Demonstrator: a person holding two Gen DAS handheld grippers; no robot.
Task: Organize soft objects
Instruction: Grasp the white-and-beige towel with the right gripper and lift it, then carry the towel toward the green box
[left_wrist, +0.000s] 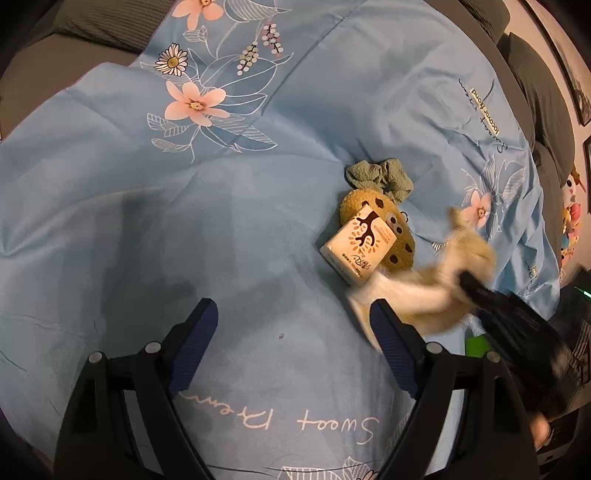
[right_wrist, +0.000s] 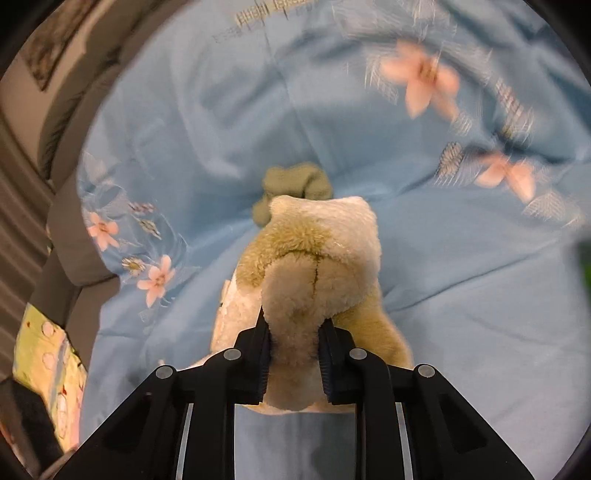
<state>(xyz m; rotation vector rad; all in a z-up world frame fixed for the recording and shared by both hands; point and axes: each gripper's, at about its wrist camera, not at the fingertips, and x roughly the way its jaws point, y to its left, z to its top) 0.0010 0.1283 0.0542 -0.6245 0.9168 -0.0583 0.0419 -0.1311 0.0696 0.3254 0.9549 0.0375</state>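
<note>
Right gripper pinching plush toy, left gripper spread, blue floral bedspread, grey pillows.

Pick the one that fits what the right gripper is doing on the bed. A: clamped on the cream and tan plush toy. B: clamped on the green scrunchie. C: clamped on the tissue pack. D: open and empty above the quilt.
A: in the right wrist view the right gripper has its pads pressed into the cream and tan plush toy, squeezing its fur between them.
</note>
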